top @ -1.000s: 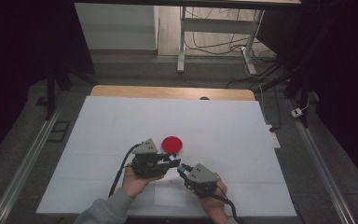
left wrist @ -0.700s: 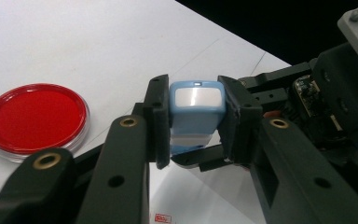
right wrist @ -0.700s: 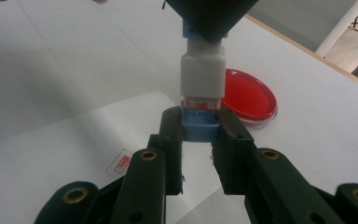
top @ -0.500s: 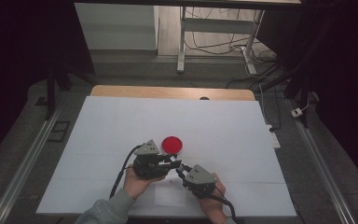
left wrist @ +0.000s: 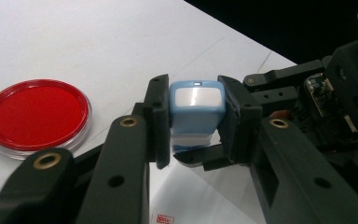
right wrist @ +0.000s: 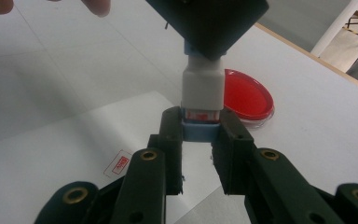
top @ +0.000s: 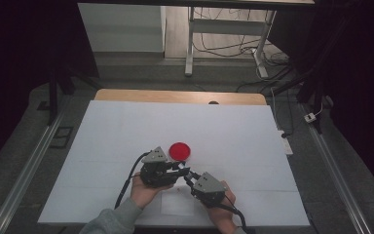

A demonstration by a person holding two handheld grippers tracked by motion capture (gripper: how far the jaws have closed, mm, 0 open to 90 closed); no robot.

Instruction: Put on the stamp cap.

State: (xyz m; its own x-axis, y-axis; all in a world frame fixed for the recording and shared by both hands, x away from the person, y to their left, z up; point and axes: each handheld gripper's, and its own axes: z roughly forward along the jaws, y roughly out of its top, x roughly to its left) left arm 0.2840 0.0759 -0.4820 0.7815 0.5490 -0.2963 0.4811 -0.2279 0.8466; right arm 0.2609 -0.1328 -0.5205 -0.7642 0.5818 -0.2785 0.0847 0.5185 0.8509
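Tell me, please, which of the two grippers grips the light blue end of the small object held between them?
The left gripper does: its jaws clamp the light blue end, whereas the right gripper grips the opposite end, below the white section.

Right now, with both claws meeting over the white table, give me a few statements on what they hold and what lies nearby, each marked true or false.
1. The left claw is shut on the small blue and white object. True.
2. The right claw hangs open, well away from that object. False: its jaws clamp the object's other end, so both claws hold it.
3. A red disc lies flat on the table. True.
4. The red disc is gripped between the left claw's jaws. False: it lies on the table apart from them.
5. A printed white sheet lies under the claws. True.
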